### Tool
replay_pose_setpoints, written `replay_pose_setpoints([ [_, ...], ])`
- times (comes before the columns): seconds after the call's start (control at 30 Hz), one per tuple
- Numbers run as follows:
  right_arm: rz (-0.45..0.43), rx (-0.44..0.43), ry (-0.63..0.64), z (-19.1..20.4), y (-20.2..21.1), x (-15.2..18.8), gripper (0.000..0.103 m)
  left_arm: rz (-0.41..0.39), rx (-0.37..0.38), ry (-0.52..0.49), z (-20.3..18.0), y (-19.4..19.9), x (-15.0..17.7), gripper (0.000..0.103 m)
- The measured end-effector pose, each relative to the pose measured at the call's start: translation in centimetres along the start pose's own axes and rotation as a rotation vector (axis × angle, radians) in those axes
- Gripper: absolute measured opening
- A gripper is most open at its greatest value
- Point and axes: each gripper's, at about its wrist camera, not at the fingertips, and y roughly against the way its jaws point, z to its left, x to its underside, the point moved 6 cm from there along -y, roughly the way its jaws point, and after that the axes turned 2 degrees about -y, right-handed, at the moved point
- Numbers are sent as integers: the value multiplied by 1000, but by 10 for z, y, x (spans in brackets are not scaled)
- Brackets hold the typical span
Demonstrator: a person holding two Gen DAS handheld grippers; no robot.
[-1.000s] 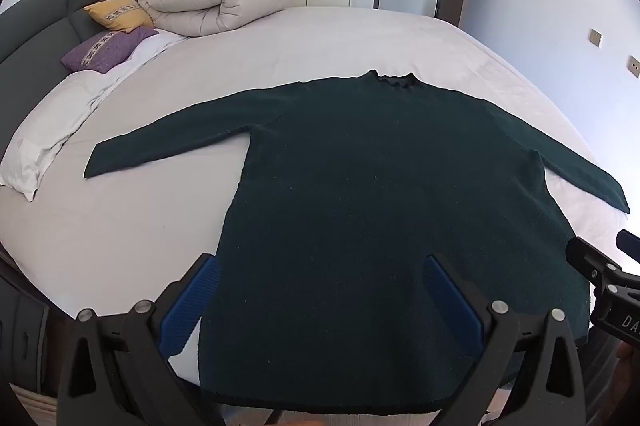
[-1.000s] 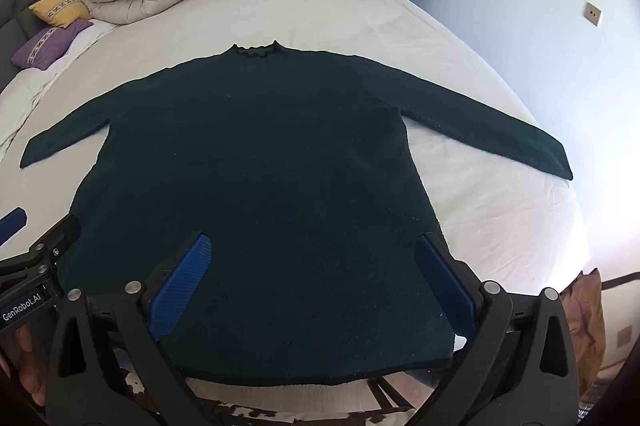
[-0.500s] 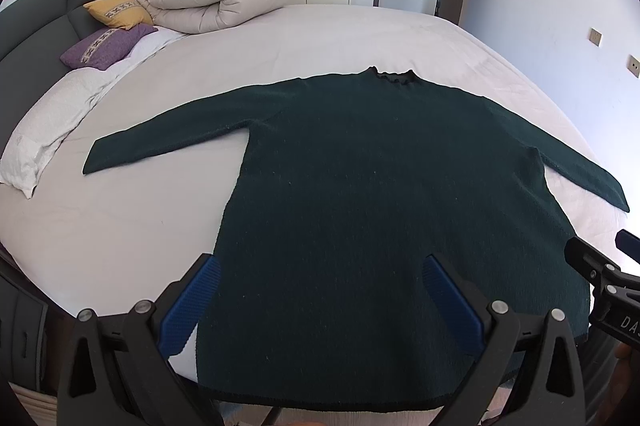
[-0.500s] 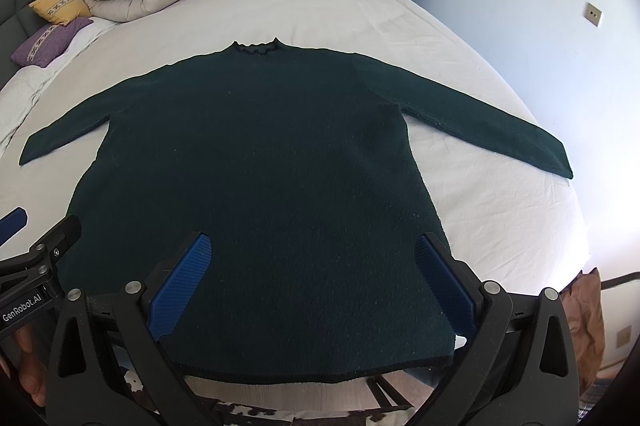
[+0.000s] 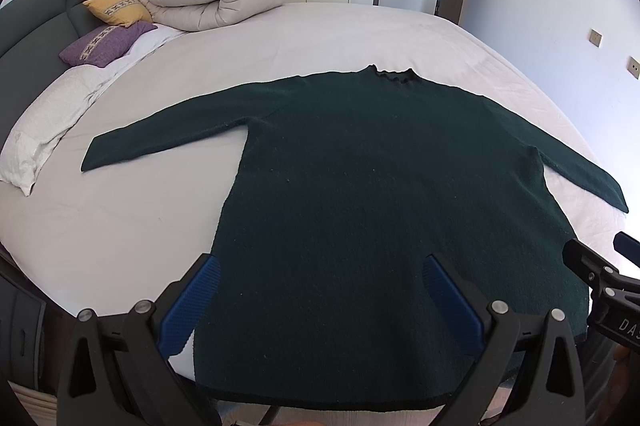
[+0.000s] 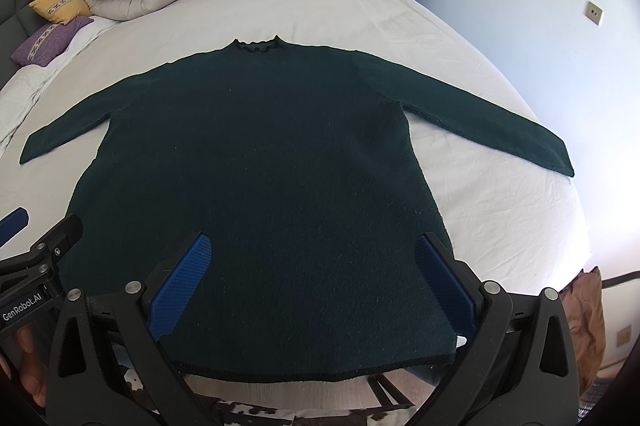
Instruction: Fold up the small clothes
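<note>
Bright, even daylight fills both views, sharp throughout. Strong fisheye bending rounds the edges, with black vignetted corners. Glare whitens the right view's lower-right sheet [image 6: 552, 258]

Your sweater [image 5: 384, 193] is dark green, a fuzzy knit with long sleeves and a small ruffled collar [image 6: 256, 46] edged in black. It lies flat and unfolded on the bed [image 5: 320, 37], collar pointing away from you, hem nearest you at the bed's near edge. A thin black trim runs along the hem [image 6: 320, 374]. Both sleeves are spread outward and angled slightly back toward you, left sleeve [image 5: 160, 137] and right sleeve [image 6: 492, 123] fully extended. The body shows no creases or folds.
</note>
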Motion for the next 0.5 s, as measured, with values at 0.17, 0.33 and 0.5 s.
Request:
replay_pose_setpoints([
  [0.17,0,-1,-2,1,-1,2,103,1,0,0,0,0,0,103],
  [0.33,2,-3,-2,4,-1,7,103,0,0,0,0,0,0,103],
  [0.5,2,-2,-3,4,-2,7,103,3,1,0,0,0,1,103],
])
